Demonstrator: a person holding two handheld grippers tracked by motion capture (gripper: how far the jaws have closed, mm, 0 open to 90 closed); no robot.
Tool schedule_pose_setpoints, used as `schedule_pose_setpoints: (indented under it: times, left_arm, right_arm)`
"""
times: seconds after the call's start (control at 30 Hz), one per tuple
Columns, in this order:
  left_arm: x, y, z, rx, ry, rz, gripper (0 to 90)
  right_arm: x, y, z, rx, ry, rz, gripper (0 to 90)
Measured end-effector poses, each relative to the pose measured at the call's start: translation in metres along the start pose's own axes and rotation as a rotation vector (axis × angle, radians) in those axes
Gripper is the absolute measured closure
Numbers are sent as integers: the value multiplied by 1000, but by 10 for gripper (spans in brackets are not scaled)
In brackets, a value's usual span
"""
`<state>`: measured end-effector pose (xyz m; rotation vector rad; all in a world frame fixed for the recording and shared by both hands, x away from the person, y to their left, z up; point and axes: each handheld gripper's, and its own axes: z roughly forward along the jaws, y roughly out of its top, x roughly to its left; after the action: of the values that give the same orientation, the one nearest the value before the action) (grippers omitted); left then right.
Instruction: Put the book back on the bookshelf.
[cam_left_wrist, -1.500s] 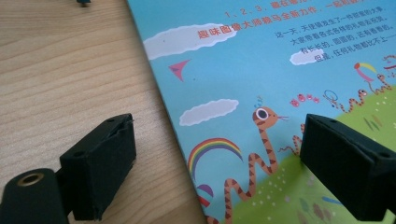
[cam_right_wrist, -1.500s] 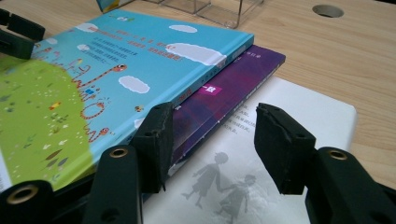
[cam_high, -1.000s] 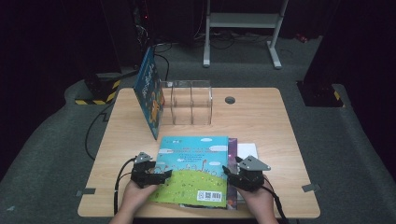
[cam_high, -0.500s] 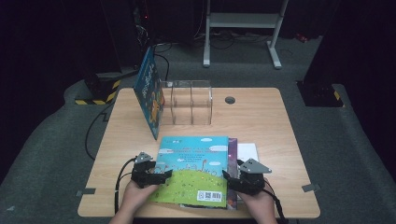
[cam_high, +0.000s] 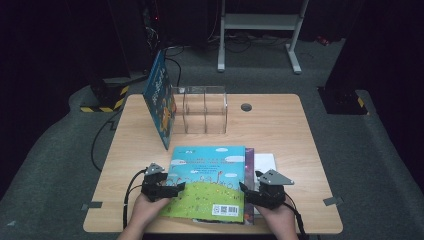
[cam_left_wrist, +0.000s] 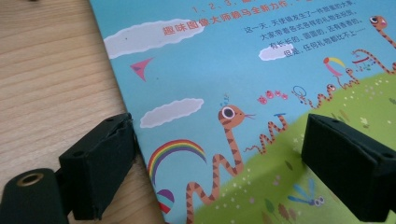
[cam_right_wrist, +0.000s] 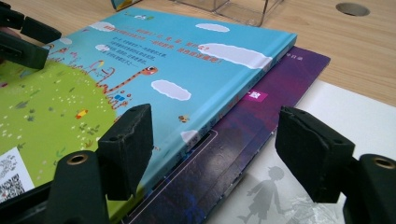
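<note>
The picture book (cam_high: 210, 181) lies flat on the bench (cam_high: 280, 130), on top of a purple book (cam_right_wrist: 261, 126). The left hand-held gripper (cam_high: 172, 189) is wide open at its left edge, holding nothing. The right hand-held gripper (cam_high: 248, 192) has just been opening at its right edge, with both books' edges between its jaws.

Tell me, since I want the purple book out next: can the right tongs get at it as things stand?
Probably yes: the right tongs stand open over the purple book's exposed edge, though the picture book lies on most of it.
</note>
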<state>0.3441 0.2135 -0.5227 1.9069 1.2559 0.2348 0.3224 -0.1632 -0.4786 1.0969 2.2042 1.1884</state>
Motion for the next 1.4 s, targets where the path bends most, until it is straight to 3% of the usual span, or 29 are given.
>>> schedule_pose_setpoints:
  times: [0.33, 0.83, 1.13, 1.3, 1.4]
  left_arm:
    - [-11, 2, 7, 12, -47, 29, 111]
    - [-27, 8, 18, 22, -77, 41, 115]
    - [-34, 9, 24, 18, -112, 34, 127]
    - [-42, 15, 27, -37, -100, 18, 141]
    - [-47, 16, 31, -33, -95, 47, 143]
  right_arm:
    - [-4, 2, -2, 14, -13, 76, 248]
    - [-8, -5, -6, 38, -33, 109, 126]
    - [-15, -7, -11, 50, -14, 133, 163]
    - [-19, -9, -11, 57, -5, 147, 170]
    - [-20, -9, -11, 60, -5, 165, 169]
